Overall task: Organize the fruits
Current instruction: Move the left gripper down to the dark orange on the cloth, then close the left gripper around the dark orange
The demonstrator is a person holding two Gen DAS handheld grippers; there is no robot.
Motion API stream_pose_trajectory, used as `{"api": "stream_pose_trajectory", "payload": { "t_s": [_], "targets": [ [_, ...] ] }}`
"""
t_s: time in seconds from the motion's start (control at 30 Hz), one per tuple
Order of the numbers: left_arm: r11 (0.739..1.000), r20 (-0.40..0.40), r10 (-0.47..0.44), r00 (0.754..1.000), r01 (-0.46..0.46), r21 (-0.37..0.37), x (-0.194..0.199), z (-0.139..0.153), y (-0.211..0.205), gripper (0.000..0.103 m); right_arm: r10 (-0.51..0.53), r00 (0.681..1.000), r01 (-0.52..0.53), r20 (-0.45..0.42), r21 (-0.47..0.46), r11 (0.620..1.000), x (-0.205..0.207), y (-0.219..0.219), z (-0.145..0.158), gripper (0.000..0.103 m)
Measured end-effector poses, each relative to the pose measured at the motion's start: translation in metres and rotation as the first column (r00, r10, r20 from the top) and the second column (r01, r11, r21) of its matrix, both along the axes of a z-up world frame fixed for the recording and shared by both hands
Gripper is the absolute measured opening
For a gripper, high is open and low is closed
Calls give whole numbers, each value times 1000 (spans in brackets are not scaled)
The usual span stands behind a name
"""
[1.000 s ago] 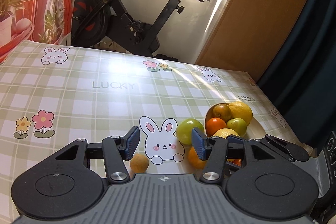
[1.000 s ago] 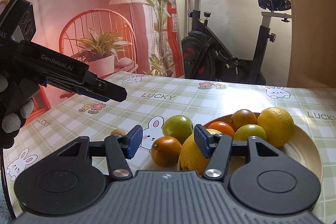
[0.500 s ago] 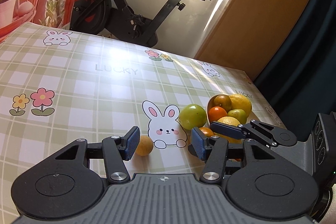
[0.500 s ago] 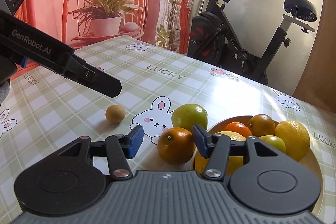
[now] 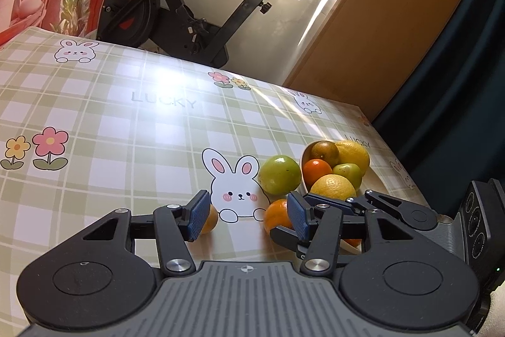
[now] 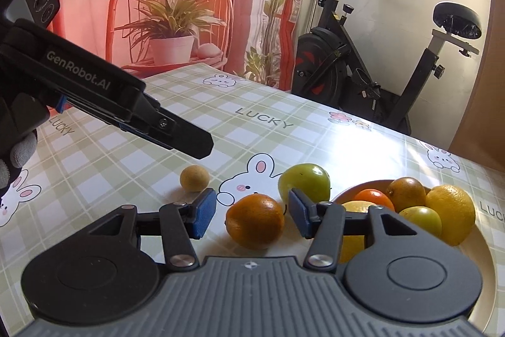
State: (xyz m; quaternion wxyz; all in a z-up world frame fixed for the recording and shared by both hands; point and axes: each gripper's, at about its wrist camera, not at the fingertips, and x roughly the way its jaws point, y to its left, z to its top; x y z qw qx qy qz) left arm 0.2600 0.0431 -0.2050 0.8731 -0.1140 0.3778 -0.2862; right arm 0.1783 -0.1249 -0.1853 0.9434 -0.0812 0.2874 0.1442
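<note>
In the right wrist view a loose orange (image 6: 255, 220) lies on the checked tablecloth between the blue pads of my right gripper (image 6: 252, 213), with a gap on either side; the gripper is open. Past it sit a green fruit (image 6: 304, 182) and a small yellow-brown fruit (image 6: 194, 177). A bowl (image 6: 479, 258) at the right holds several citrus fruits. My left gripper (image 5: 249, 217) is open and empty, low over the cloth. The small fruit (image 5: 211, 220) peeks out behind its left pad, and the orange (image 5: 277, 212) shows behind its right pad. From the right wrist view, the left gripper (image 6: 189, 144) hovers above the small fruit.
The bowl (image 5: 304, 160) stands near the table's right edge, the green fruit (image 5: 279, 174) touching its left side. An exercise bike (image 5: 189, 21) stands beyond the far edge. A gloved hand (image 6: 19, 147) holds the left gripper. Bare cloth stretches to the left and far side.
My right gripper swung left from the bowl's front, so the loose orange now sits between its fingers. The left gripper sank slightly toward the small fruit.
</note>
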Motion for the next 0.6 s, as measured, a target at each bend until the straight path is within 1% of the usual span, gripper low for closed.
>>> {"api": "stream_pose_trajectory", "payload": {
  "t_s": [0.07, 0.1, 0.17, 0.4, 0.5, 0.6],
  "targets": [
    [1000, -5, -6, 1000, 6, -2, 1, -1, -3, 56, -15, 999, 15, -35, 6, 1000, 4, -4, -4, 54],
    [1000, -8, -11, 1000, 11, -4, 1, -2, -4, 56, -12, 999, 13, -50, 4, 1000, 5, -5, -6, 52],
    [1000, -12, -22, 1000, 22, -4, 1, -3, -7, 56, -3, 997, 4, -72, 8, 1000, 6, -4, -9, 52],
    [998, -37, -64, 997, 64, 11, 2, -11, -22, 57, 17, 998, -16, -67, 24, 1000, 2, 1, -15, 52],
    [996, -47, -85, 995, 86, 35, 2, -16, -30, 57, 22, 997, -19, -67, 39, 999, 1, 2, -18, 52],
    [993, -62, -92, 994, 96, 65, 3, -23, -37, 56, 21, 997, -17, -79, 54, 998, 0, 2, -21, 49]
  ]
}}
